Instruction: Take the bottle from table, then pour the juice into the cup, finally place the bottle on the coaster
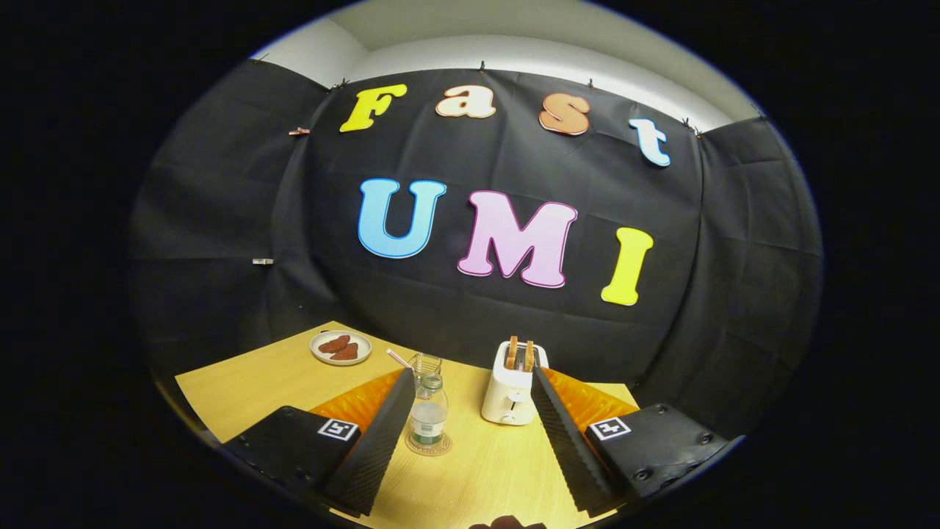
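Standing bottle (428, 414) on coaster (429, 444), between spread gripper (470, 433) fingers

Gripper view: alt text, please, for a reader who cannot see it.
The open gripper hangs above a wooden table, a bottle on a coaster between its fingers. Beyond stand a cup, a toaster and a plate.

Bottle (428, 414) on coaster (429, 445), cup (427, 364) behind, toaster (511, 386) right, plate (340, 347) far left.
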`<action>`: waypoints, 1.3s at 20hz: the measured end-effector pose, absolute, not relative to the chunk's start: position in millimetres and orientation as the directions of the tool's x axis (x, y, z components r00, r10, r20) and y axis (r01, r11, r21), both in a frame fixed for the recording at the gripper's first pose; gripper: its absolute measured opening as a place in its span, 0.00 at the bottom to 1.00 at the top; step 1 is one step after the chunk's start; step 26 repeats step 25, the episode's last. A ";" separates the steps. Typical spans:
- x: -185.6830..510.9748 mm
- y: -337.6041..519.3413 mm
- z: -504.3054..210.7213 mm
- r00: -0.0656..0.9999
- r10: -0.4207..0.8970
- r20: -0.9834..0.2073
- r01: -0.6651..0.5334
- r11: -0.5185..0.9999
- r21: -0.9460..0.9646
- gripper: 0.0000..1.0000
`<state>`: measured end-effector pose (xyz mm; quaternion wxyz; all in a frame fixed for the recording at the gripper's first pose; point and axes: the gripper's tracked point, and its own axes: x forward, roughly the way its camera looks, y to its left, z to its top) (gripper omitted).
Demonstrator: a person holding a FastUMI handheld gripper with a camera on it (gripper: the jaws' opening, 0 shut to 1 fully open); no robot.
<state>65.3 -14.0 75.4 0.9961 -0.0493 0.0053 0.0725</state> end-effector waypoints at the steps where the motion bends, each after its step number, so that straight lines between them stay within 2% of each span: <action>1: 55.8 -16.5 80.8 0.992 0.125 -0.010 -0.125 0.988 -0.095 0.98; 9: -1.4 -32.5 70.3 0.998 0.028 -0.048 -0.029 0.999 -0.028 0.98; 26: -3.7 -60.0 81.5 0.996 -0.034 -0.079 0.038 0.998 0.042 0.98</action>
